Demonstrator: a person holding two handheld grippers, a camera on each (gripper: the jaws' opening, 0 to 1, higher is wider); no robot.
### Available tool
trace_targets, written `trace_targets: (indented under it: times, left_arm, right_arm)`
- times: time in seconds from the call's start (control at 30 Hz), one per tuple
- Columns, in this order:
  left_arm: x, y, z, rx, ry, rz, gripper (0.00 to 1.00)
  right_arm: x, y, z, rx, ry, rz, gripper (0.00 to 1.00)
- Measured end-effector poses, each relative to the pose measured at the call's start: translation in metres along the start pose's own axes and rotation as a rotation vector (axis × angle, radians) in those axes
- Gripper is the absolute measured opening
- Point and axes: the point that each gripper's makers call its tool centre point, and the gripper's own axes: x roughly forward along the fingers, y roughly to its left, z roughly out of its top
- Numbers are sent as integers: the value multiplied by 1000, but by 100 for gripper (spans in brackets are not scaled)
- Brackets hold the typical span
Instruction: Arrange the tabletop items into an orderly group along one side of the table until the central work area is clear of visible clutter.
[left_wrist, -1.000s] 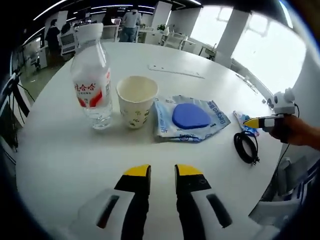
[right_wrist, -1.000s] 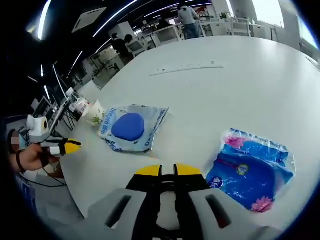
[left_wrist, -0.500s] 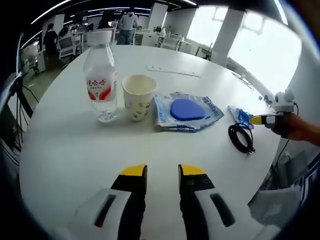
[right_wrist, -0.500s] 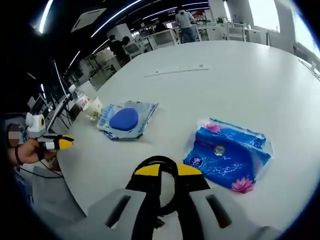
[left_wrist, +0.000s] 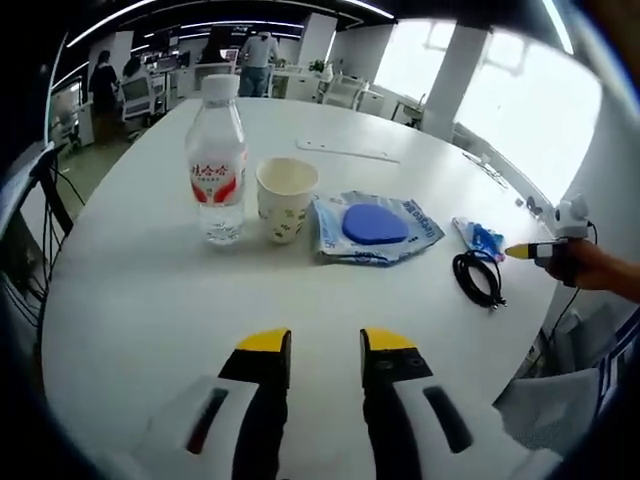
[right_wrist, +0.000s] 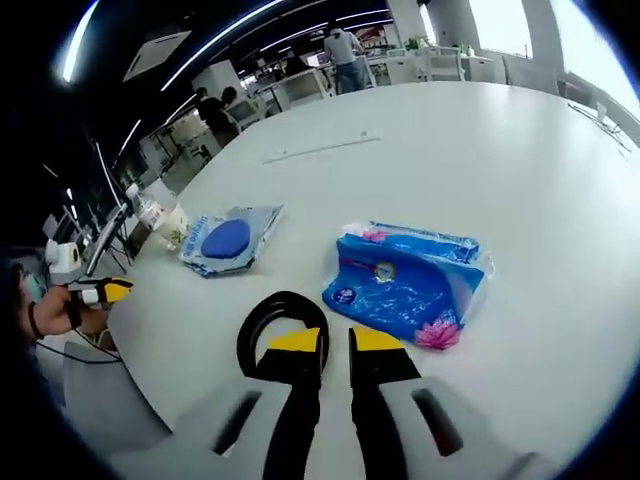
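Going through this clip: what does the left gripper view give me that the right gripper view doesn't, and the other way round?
Left gripper view: the water bottle with its red label readable, the paper cup with its mouth open, and the left gripper low over bare table.

Right gripper view: the blue tissue pack with its full printed face, and the black cable coiled just ahead of the right gripper.

Both: the pouch with the blue pad, the cable, the tissue pack, and the white table.
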Motion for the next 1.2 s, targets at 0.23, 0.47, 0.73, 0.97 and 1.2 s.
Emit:
trace_targets:
  times: [0.23, 0.47, 0.73, 0.97, 1.2]
  left_arm:
    - [-4, 2, -2, 13, -4, -1, 27]
    - [-8, 4, -4, 14, -5, 4, 27]
    - [-13, 9, -5, 4, -7, 17, 27]
    - [-16, 11, -4, -4, -11, 25, 27]
    - [-16, 12, -2, -10, -19, 34, 27]
  right_arm:
    - [-9, -12, -8, 27, -4, -30, 8]
    - [-12, -34, -7, 82, -27, -82, 7]
    - [-15, -59, -6, 167, -40, -144, 7]
    - [-14, -73, -2, 177, -34, -170, 11]
    - [-13, -79, 3, 169, -12, -194, 19]
